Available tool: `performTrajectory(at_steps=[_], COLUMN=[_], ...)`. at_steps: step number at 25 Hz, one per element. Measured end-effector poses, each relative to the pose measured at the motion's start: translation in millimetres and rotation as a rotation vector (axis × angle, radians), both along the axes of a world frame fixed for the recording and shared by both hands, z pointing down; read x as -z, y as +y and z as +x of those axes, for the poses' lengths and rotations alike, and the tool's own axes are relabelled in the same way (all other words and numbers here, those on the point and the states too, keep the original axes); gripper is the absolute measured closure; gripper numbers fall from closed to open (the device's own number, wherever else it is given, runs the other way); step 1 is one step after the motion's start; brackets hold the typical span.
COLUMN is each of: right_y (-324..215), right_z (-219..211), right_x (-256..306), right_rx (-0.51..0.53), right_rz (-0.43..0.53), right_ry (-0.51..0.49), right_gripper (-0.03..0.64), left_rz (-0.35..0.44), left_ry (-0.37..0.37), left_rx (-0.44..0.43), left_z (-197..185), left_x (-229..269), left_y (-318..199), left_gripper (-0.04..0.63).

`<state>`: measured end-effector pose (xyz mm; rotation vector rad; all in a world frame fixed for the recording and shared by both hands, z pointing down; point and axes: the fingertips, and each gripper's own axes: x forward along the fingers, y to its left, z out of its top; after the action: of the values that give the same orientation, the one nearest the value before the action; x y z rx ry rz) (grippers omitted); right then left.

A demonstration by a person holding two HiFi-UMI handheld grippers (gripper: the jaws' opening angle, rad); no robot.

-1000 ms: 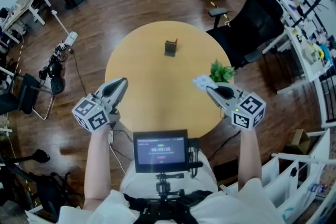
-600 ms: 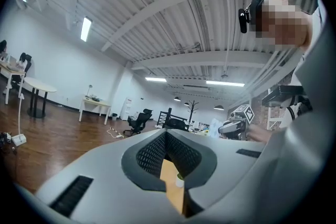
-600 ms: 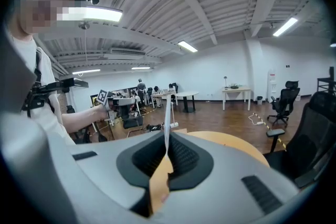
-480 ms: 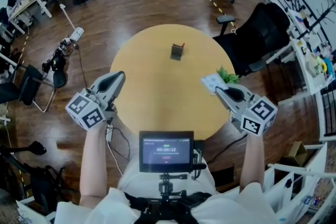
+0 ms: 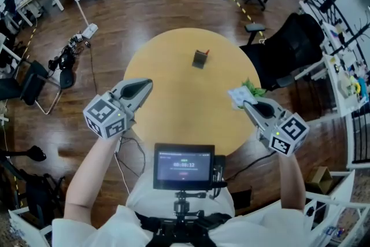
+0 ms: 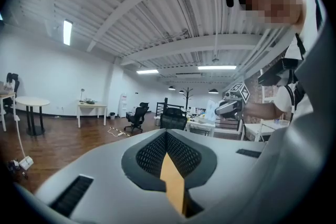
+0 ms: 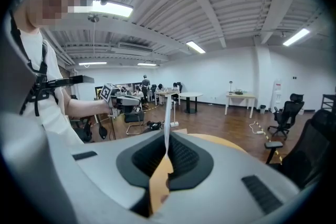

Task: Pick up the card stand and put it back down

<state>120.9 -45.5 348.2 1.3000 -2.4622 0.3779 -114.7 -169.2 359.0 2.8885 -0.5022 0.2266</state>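
At the edges of the table [image 5: 173,124] | left gripper [image 5: 147,85] clenched, empty | right gripper [image 5: 245,104] pinching a thin white card [image 5: 237,95] | card stand [image 5: 200,59] at far middle, well apart from both | risk: white card may slip from the narrow pinch; a careless reach could topple the small stand

The head view looks steeply down from above the near edge of the round tan wooden table [image 5: 173,118]. Both gripper views look roughly level, close along their jaws, each framing the other: grey left gripper [image 7: 134,101], grey right gripper [image 6: 223,108].
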Motion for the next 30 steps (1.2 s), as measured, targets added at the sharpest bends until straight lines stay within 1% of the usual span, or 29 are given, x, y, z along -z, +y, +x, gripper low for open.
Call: performTrajectory(at_steps=[3, 5, 7, 9, 12, 15, 19, 22, 25, 27, 30], right_y=[0, 2, 5, 10, 15, 18, 21, 25, 23, 22, 20], right_z=[-8, -10, -13, -17, -17, -20, -21, -16, -4, 5, 12], right_x=[-7, -8, -10, -18, -33, -30, -18, -15, -15, -16, -16], right_rx=[0.023, 0.042, 0.058, 0.080, 0.094, 0.115, 0.122, 0.100, 0.065, 0.057, 0.061], right_rz=[-0.007, -0.019, -0.043, -0.083, -0.123, -0.142, -0.093, -0.074, -0.060, -0.054, -0.045], right_ry=[0.049, 0.062, 0.065, 0.083, 0.148, 0.162, 0.163, 0.148, 0.132, 0.133, 0.135], right_gripper=[0.589, 0.589, 0.589, 0.589, 0.589, 0.589, 0.588, 0.588, 0.588, 0.588, 0.588], left_rz=[-0.011, -0.028, -0.034, -0.035, -0.037, -0.034, -0.058, -0.071, -0.058, -0.043, -0.044], left_ry=[-0.023, -0.032, -0.062, -0.094, -0.109, -0.102, -0.076, -0.049, -0.029, -0.026, -0.011], left_rx=[-0.002, 0.003, -0.003, -0.029, -0.072, -0.076, -0.082, -0.080, -0.067, -0.061, -0.048], left_z=[-6, -4, 0, 4, 13, 19, 24, 28, 35, 42, 46], left_x=[-12, -20, -30, -39, -44, -37, -32, -29, -21, -18, -17], left_y=[0, 2, 8, 15, 25, 24, 24, 28, 29, 29, 27], left_gripper=[0.595, 0.595, 0.595, 0.595, 0.595, 0.595, 0.595, 0.595, 0.595, 0.595, 0.595])
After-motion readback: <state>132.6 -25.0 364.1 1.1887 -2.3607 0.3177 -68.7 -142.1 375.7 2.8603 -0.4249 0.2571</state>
